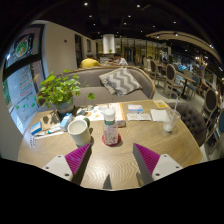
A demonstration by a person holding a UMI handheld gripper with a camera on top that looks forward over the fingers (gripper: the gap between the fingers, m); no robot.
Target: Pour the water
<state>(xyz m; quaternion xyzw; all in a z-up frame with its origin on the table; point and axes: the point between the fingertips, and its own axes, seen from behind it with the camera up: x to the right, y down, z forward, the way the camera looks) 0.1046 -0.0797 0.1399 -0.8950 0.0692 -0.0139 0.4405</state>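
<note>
1. The gripper sits low over the near edge of the bench; its two fingers are spread well apart, pink pads facing inward, gripping nothing.
2. Bench surface: light wood, with bare wood showing between the fingers.
3. Just ahead of the fingers, near centre, a bottle stands upright on a red coaster.
4. Just left of the bottle, a white mug stands upright, close to it but apart.
5. Well to the right, a clear glass stands on the bench.
6. Further back: papers or booklets lie flat, and a potted plant stands at the left.
7. Beyond the bench: a grey sofa with a zigzag-patterned cushion.
8. Room: dark ceiling with spot lights, posters on the left wall, more chairs and tables on the right.
</note>
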